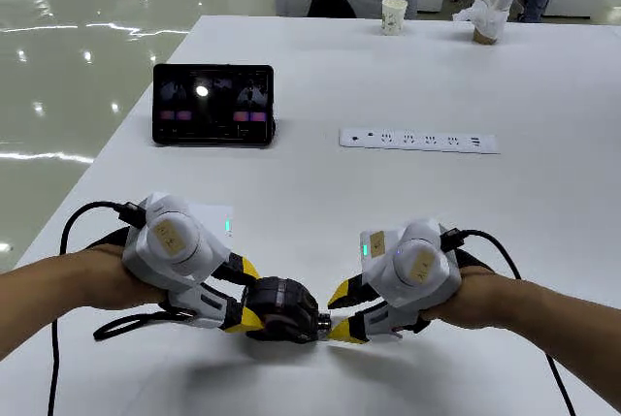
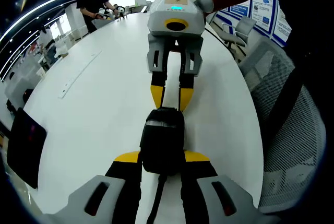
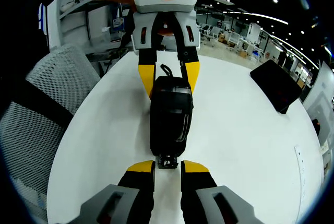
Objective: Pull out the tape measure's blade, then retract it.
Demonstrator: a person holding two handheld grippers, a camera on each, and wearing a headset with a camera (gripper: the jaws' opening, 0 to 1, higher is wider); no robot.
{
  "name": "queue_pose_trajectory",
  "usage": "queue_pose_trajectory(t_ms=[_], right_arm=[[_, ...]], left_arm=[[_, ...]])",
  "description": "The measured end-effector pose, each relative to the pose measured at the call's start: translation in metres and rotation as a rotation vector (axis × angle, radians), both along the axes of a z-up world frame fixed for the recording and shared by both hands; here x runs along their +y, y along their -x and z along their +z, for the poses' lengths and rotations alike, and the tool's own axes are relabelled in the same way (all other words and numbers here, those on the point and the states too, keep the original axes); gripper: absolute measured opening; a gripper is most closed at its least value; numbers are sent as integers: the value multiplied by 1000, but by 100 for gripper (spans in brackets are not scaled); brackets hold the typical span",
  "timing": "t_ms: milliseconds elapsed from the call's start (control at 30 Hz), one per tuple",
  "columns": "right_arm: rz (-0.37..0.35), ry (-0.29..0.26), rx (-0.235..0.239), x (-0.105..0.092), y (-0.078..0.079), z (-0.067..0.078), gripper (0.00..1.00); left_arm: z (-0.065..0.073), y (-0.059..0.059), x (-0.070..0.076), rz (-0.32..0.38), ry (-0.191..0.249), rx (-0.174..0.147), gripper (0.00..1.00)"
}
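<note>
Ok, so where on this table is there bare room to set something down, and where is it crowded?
Widest bare patch: mid-table, between the tablet, the power strip and the near edge. More lies beyond the strip, up to the paper cup and plastic cup. Crowded: that near edge, where the left gripper and right gripper meet at the tape measure.

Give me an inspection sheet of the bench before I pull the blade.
Surface: white table, nothing spilled.
Job's things: tape measure between the grippers, blade not out; hook at the case mouth.
Clutter: tablet, power strip, paper cup, plastic cup, all beyond the work.
Grippers: left gripper shut on tape measure; right gripper shut on hook.
Cables: left cable and right cable trail back from the grippers.
Surroundings: glossy floor, mesh chair.
</note>
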State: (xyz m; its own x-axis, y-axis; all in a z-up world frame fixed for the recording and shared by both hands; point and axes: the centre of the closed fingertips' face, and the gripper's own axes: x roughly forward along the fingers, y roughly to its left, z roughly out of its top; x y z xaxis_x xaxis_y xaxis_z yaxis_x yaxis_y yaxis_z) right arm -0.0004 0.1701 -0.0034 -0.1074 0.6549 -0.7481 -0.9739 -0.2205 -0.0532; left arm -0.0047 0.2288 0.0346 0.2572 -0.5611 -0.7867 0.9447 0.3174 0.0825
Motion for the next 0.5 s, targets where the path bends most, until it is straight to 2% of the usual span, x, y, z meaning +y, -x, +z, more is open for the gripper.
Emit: queue_pose_trajectory(t_ms=[300, 500], right_arm=[[-14, 32, 17, 5, 1, -11, 13], [3, 39, 2, 4, 2, -11, 11]], left_arm=[[0, 0, 0, 1, 1, 5, 22], [0, 0, 0, 2, 5, 10, 22]])
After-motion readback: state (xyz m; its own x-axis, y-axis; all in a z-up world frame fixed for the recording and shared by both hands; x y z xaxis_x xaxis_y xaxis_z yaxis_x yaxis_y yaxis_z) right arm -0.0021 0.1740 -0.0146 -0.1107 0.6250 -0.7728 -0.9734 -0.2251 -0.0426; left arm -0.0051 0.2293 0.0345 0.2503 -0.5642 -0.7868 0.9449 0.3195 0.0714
